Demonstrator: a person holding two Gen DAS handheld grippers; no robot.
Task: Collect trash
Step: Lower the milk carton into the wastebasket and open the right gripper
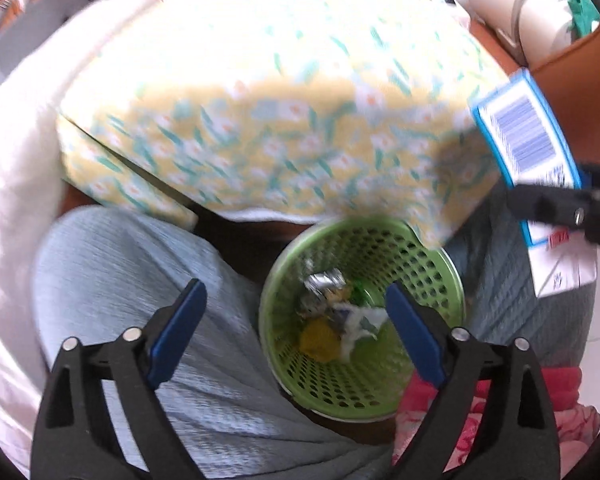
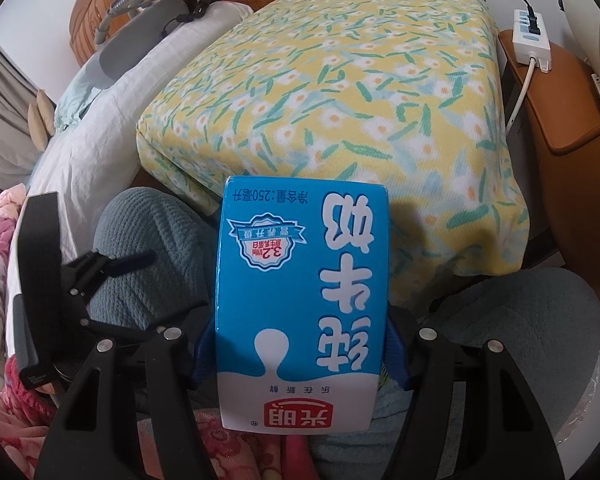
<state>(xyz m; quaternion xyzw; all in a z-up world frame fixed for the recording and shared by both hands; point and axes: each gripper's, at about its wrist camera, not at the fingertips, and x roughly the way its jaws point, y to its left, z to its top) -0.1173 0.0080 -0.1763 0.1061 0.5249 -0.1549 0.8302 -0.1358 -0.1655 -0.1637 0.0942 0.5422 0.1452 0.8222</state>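
My right gripper [image 2: 300,344] is shut on a blue and white milk carton [image 2: 300,280], held upside down between its blue pads. The carton also shows in the left wrist view [image 1: 528,140] at the right, above and to the right of a green perforated basket [image 1: 432,276]. The basket stands on the floor between the person's knees and holds crumpled wrappers [image 1: 332,308]. My left gripper [image 1: 296,300] is open and empty, above the basket's left side. In the right wrist view the left gripper [image 2: 96,268] is at the left.
A table with a yellow floral cloth [image 2: 340,80] fills the background; its hem overhangs the basket's far rim [image 1: 420,216]. The person's grey-trousered knees [image 1: 140,280] flank the basket. A brown side cabinet [image 2: 560,92] with a power strip [image 2: 528,36] stands at the right.
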